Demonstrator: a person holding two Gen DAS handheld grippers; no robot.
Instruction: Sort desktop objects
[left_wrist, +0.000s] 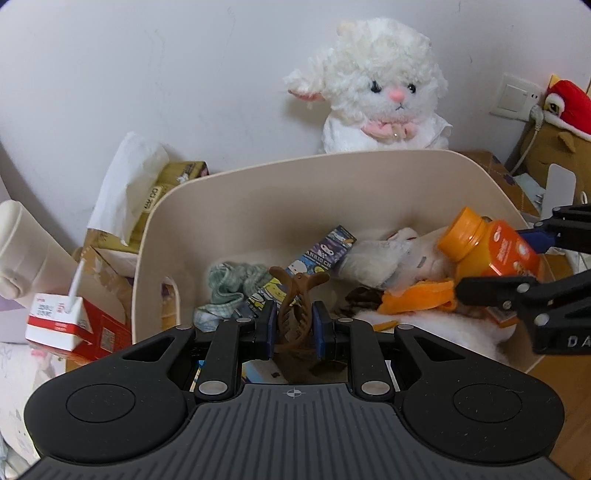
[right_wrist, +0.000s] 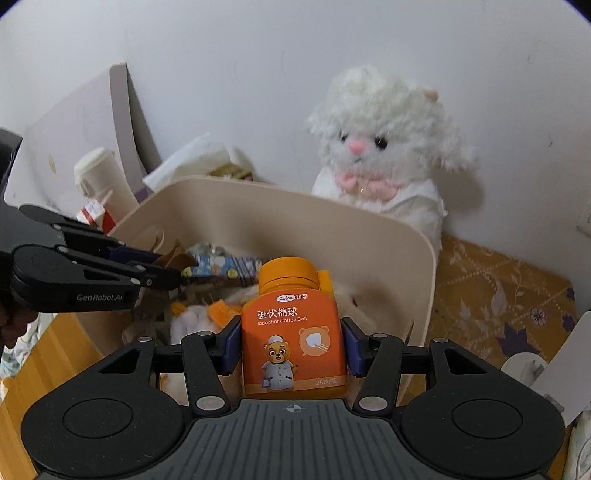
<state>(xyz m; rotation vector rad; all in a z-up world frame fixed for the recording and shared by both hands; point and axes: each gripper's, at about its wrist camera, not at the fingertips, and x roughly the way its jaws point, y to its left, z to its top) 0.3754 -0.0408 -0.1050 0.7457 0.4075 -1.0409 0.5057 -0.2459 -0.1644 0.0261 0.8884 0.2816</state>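
The left gripper (left_wrist: 294, 325) is matte black, with a ribbed grey deck behind the jaws bearing a small crosshair mark; two round, shallow discs sit either side of that deck; angled link arms run forward to the jaws, pinned with silver rivets; the fingers (left_wrist: 318, 328) carry blue pads on their inner faces. The right gripper (right_wrist: 291, 341) is built alike: black links, silver rivets, blue pads, the same crosshair behind the jaws; seen from the side, the left one shows white "GenRobot.AI" lettering on its body, well back from the jaws.
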